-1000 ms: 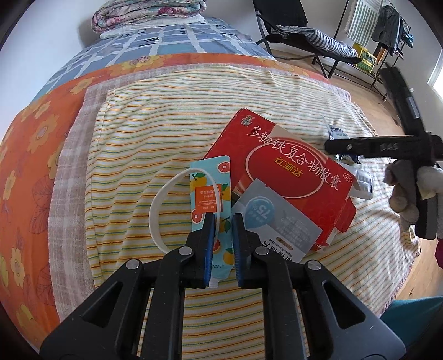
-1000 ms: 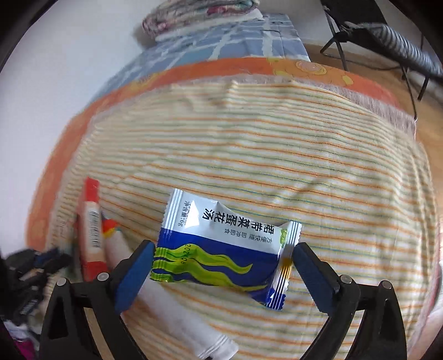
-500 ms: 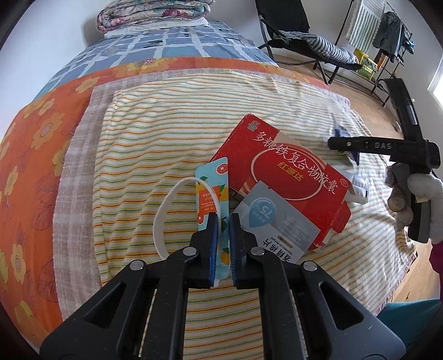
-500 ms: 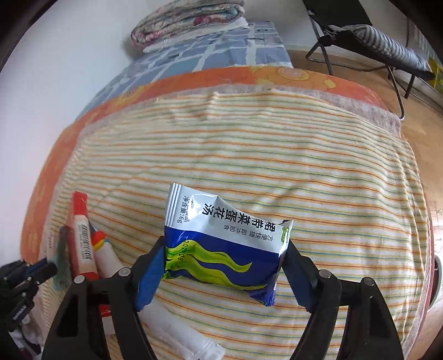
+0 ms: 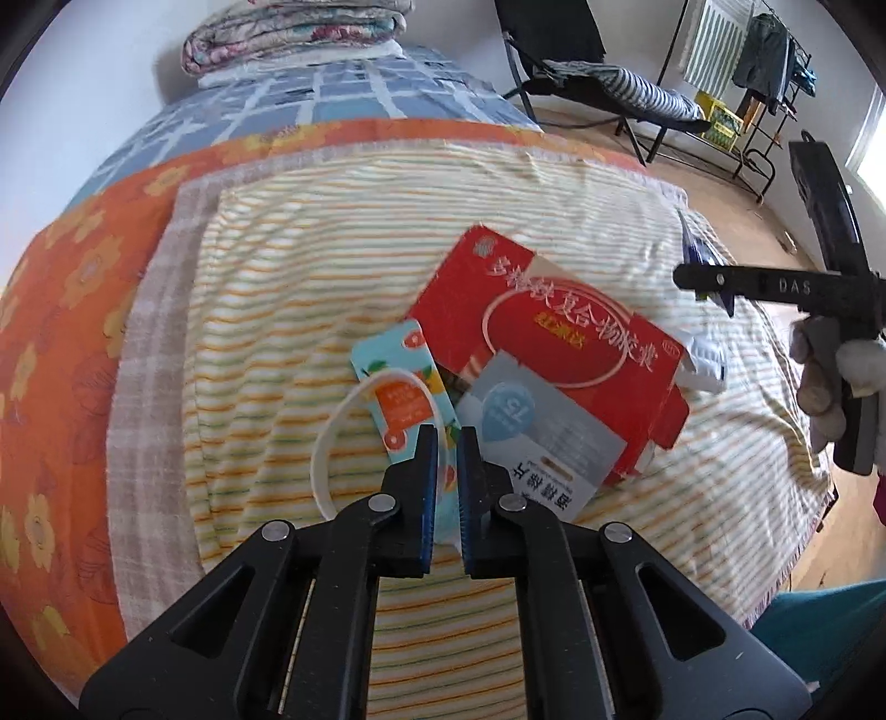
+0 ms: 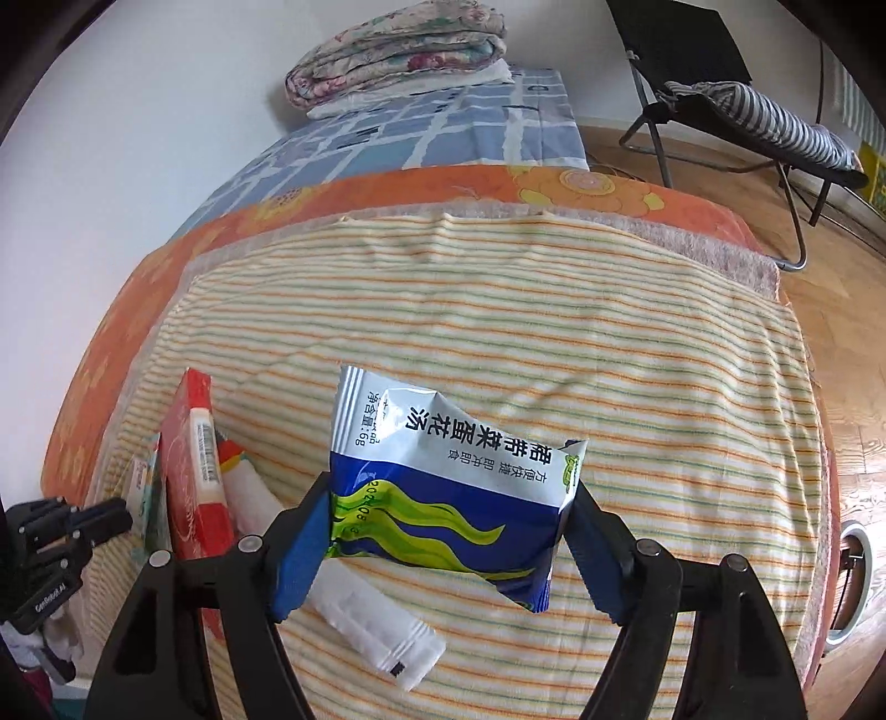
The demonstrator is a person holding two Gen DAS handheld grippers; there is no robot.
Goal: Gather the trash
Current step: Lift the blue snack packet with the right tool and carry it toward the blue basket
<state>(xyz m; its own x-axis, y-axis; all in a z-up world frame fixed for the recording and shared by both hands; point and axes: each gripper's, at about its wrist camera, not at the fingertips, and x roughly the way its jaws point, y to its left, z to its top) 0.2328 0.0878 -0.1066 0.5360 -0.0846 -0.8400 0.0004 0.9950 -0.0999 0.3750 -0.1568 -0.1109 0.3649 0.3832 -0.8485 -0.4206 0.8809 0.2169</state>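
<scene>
My left gripper [image 5: 447, 476] is shut on the near end of a light-blue fruit-print sachet [image 5: 400, 382] with a white plastic loop [image 5: 332, 432] lying on the striped blanket [image 5: 288, 310]. Beside it lie a red medicine box [image 5: 554, 332] and a grey-blue packet [image 5: 531, 432]. My right gripper [image 6: 443, 531] is shut on a blue-and-silver soup packet [image 6: 443, 476], held above the blanket. The right gripper also shows at the right edge of the left wrist view [image 5: 775, 288].
A white sachet [image 6: 376, 615] lies under the right gripper, next to the red box [image 6: 194, 476]. A folded quilt [image 6: 398, 50] sits at the bed's far end. A folding chair [image 6: 720, 111] stands on the wooden floor to the right.
My right gripper's jaws have closed in on the soup packet and lifted it. My left gripper has pulled back a little, still shut on the sachet.
</scene>
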